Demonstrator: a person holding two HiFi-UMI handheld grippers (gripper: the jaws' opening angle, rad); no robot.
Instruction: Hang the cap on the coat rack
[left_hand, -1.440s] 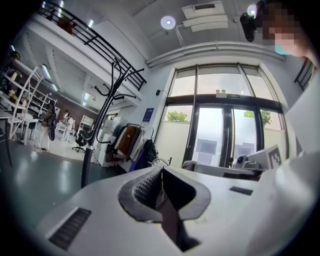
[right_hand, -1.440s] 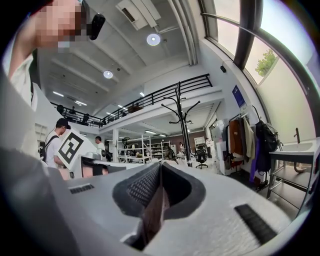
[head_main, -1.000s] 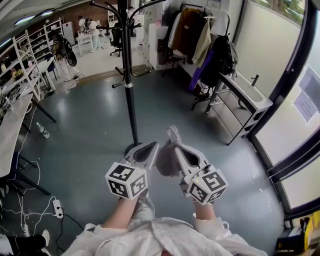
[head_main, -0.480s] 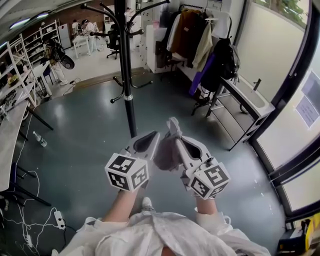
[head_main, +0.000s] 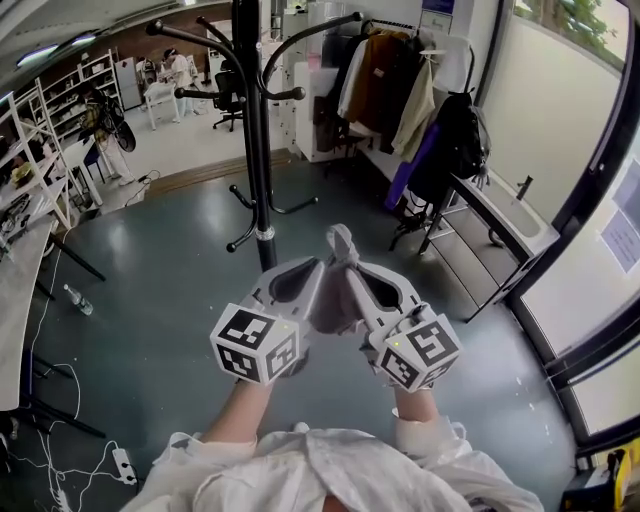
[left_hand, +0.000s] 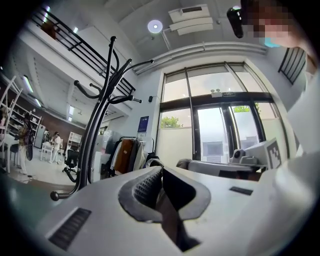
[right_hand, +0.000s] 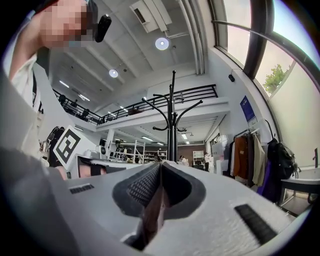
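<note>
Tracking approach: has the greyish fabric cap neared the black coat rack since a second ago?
Yes. The greyish fabric cap has moved forward, toward the black coat rack: its top now reaches level with the pole's silver band, earlier well below it.

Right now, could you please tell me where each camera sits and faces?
Head view: on the person's head, steeply down at the left gripper and right gripper, both shut on the cap; forearms show.
Left gripper view: on that gripper, along its jaws toward the windows; a sleeve shows.
Right gripper view: on that gripper, toward the shelves; the person's shirt shows.
All three share the coat rack.
</note>
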